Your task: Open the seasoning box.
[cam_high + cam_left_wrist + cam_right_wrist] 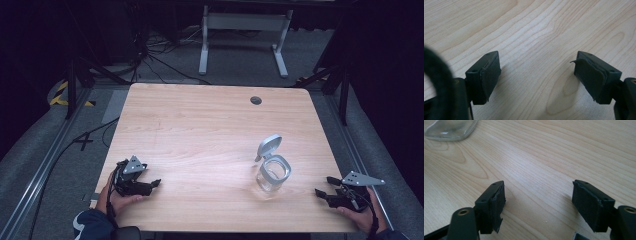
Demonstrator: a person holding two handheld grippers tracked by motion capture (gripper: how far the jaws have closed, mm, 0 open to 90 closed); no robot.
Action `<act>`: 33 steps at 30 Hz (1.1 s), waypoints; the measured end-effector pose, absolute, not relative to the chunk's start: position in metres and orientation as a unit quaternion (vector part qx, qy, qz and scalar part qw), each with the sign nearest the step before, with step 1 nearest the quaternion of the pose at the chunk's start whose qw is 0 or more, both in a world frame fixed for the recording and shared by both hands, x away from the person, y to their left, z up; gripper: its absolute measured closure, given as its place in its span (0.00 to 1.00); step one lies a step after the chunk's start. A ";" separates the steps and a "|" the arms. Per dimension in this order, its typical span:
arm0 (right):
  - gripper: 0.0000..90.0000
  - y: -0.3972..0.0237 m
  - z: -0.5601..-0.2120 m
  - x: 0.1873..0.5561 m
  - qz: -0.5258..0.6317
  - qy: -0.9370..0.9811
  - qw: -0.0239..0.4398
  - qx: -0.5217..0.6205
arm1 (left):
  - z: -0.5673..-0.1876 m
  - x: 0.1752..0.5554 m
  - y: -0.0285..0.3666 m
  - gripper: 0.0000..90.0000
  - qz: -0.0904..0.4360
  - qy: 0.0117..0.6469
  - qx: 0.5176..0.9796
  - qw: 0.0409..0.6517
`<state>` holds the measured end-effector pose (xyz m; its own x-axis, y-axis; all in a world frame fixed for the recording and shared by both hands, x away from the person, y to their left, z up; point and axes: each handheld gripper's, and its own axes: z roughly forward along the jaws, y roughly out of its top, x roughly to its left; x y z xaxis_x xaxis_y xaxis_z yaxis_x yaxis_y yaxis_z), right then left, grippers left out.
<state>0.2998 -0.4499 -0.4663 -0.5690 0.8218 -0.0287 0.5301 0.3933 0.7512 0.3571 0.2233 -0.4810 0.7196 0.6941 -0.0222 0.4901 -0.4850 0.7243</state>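
Glass jar (273,174): upright on tabletop (200,130), right of centre, hinged lid (268,146) standing open. Left tool (150,185) and right tool (321,194): both spread, empty, resting well apart from jar. Lid opening judged complete; nothing visibly left.

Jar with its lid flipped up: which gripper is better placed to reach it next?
Right. The right gripper sits open just beside the jar, whose base edges into its view; the left gripper, also open, rests across the table.
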 end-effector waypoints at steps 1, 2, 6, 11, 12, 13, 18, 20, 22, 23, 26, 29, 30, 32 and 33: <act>0.28 -0.449 -0.466 0.300 0.358 0.811 0.204 0.416 | -0.481 0.357 0.223 0.23 0.138 0.348 0.850 0.370; 0.28 -0.449 -0.466 0.300 0.357 0.811 0.203 0.417 | -0.481 0.357 0.223 0.23 0.139 0.348 0.851 0.369; 0.28 -0.449 -0.466 0.300 0.357 0.811 0.203 0.417 | -0.481 0.357 0.221 0.21 0.136 0.351 0.850 0.369; 0.28 -0.449 -0.466 0.300 0.357 0.810 0.203 0.419 | -0.481 0.357 0.222 0.20 0.134 0.346 0.853 0.366; 0.28 -0.449 -0.466 0.300 0.357 0.810 0.203 0.419 | -0.481 0.357 0.222 0.19 0.133 0.345 0.854 0.366; 0.28 -0.449 -0.466 0.300 0.357 0.810 0.203 0.419 | -0.481 0.357 0.221 0.19 0.133 0.344 0.854 0.366; 0.28 -0.449 -0.466 0.300 0.357 0.810 0.204 0.418 | -0.481 0.357 0.221 0.18 0.133 0.344 0.855 0.366; 0.28 -0.449 -0.466 0.300 0.357 0.810 0.204 0.417 | -0.481 0.357 0.221 0.18 0.133 0.344 0.855 0.366; 0.28 -0.449 -0.466 0.300 0.357 0.810 0.204 0.417 | -0.481 0.357 0.221 0.18 0.133 0.344 0.854 0.366; 0.28 -0.449 -0.466 0.300 0.357 0.810 0.203 0.417 | -0.481 0.357 0.221 0.18 0.132 0.344 0.855 0.366; 0.28 -0.449 -0.466 0.300 0.358 0.811 0.203 0.417 | -0.481 0.357 0.221 0.18 0.132 0.344 0.854 0.366; 0.28 -0.449 -0.466 0.300 0.357 0.811 0.201 0.417 | -0.482 0.358 0.221 0.18 0.135 0.344 0.853 0.369; 0.28 -0.449 -0.466 0.301 0.357 0.811 0.202 0.417 | -0.481 0.358 0.221 0.18 0.135 0.344 0.853 0.368; 0.27 -0.449 -0.466 0.301 0.356 0.812 0.201 0.417 | -0.481 0.358 0.220 0.17 0.136 0.344 0.854 0.366; 0.27 -0.449 -0.466 0.301 0.356 0.812 0.201 0.417 | -0.481 0.357 0.220 0.17 0.134 0.348 0.853 0.366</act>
<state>0.3011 -0.4491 -0.4660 -0.5717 0.8200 -0.0284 0.5339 0.3981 0.7460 0.3572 0.2200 -0.4814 0.7214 0.6919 -0.0271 0.4965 -0.4896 0.7168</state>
